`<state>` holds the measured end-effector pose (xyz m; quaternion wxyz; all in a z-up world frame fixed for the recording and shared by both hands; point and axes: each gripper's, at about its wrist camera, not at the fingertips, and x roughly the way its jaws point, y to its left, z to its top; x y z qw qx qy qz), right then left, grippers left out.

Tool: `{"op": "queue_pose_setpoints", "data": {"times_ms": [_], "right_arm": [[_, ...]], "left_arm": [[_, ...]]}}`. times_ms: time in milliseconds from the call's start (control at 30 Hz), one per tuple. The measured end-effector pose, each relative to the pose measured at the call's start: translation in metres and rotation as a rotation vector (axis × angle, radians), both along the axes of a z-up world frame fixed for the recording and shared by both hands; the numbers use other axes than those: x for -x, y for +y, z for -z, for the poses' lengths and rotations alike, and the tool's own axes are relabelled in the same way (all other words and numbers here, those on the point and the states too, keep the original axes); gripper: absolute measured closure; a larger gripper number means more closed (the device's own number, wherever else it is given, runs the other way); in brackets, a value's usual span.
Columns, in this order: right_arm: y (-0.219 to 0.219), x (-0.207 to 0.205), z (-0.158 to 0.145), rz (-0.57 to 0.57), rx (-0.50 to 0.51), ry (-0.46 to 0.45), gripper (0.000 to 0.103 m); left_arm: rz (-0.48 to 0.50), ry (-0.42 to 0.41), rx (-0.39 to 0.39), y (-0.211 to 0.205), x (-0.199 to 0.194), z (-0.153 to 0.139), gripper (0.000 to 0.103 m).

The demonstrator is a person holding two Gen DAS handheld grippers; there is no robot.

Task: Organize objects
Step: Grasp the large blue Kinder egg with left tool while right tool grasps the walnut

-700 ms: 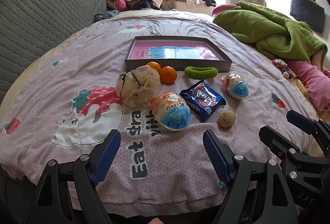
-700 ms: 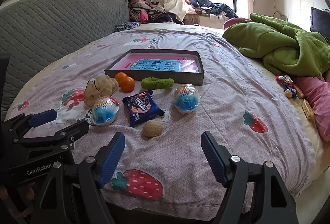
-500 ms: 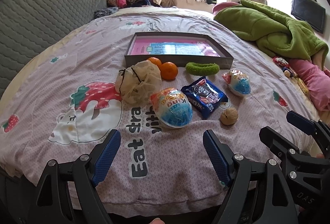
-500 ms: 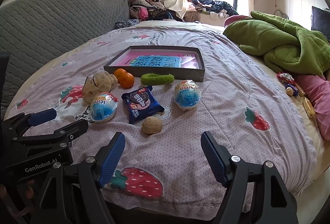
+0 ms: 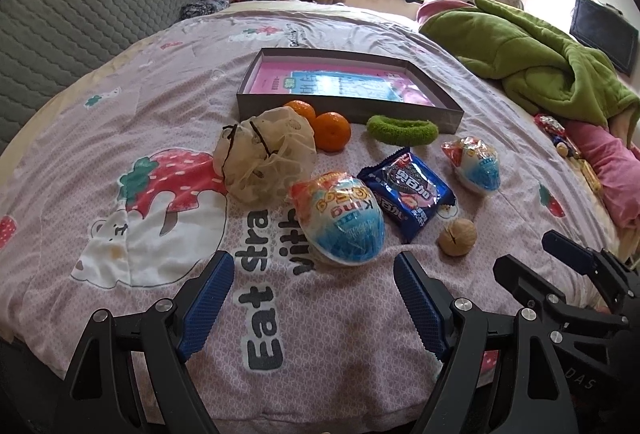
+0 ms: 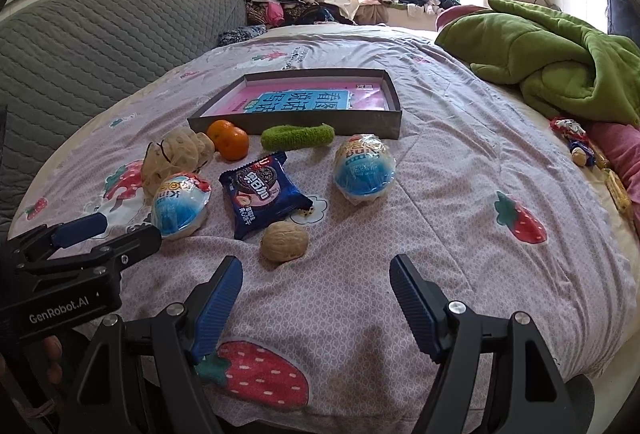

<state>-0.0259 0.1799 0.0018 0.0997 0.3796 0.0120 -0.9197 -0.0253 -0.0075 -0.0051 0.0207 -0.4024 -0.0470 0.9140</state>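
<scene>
Lying dead ahead of the wide-open, empty left claw, the blue-and-white foil-wrapped toy egg rests on the bed; the right claw, equally spread and empty, faces the tan walnut.

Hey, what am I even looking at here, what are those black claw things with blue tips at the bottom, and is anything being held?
Those are two handheld grippers, one in each of a person's hands, with no robot arm. Each carries a wide-angle camera looking out along its two blue-padded fingers. One picture comes from the left gripper, the other from the right gripper, and each view also catches the other gripper at its edge.

Both are open and hold nothing.

They hover over a bed with a strawberry-print cover. On it lie two wrapped toy eggs, a blue cookie packet, a walnut, two oranges, a beige mesh pouch, a green fuzzy ring and a shallow box with a pink book inside.
</scene>
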Motion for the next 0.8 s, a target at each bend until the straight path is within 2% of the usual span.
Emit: {"op": "queue_pose_setpoints", "data": {"times_ms": [200, 667, 800], "right_arm": [[-0.004, 0.008, 0.007, -0.010, -0.017, -0.004, 0.028], [-0.024, 0.033, 0.023, -0.047, -0.072, 0.003, 0.028], [-0.027, 0.041, 0.028, -0.052, -0.078, -0.007, 0.039]], "left_arm": [[0.001, -0.021, -0.040, 0.000, 0.018, -0.001, 0.020], [-0.013, -0.088, -0.006, 0.008, 0.056, 0.015, 0.020], [-0.021, -0.117, -0.032, 0.003, 0.064, 0.022, 0.020]]}}
